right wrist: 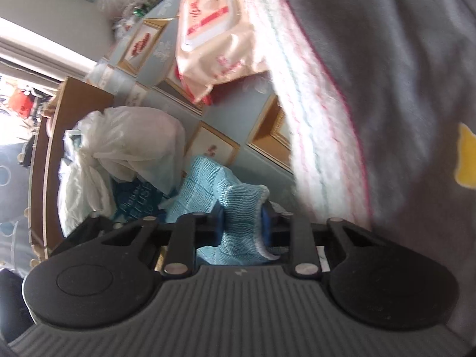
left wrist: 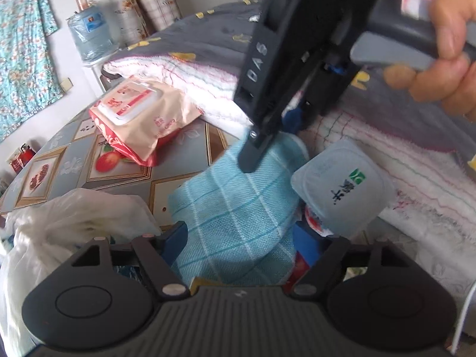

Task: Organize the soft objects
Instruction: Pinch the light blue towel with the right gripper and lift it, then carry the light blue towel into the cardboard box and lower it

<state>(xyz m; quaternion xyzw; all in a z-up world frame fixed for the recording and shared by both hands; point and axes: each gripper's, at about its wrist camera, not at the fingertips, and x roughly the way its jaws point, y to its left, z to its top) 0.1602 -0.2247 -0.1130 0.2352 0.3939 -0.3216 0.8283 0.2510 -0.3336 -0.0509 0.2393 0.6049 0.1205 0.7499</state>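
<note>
A light blue checked cloth (left wrist: 235,208) lies crumpled on the patterned table (left wrist: 184,154). In the left wrist view my left gripper (left wrist: 255,242) stands open astride its near end, and the right finger does not touch the cloth. My right gripper (left wrist: 253,157), held by a hand (left wrist: 446,59), comes down onto the cloth's far end. In the right wrist view the right gripper (right wrist: 242,223) is shut on a bunched fold of the blue cloth (right wrist: 238,205), pinched between its blue pads (right wrist: 219,223).
A folded grey and white blanket (left wrist: 208,68) lies behind the cloth, with a pack of wet wipes (left wrist: 139,113) on the table to its left. A white plastic bag (left wrist: 59,223) sits at the near left. A translucent tub (left wrist: 342,190) lies to the cloth's right.
</note>
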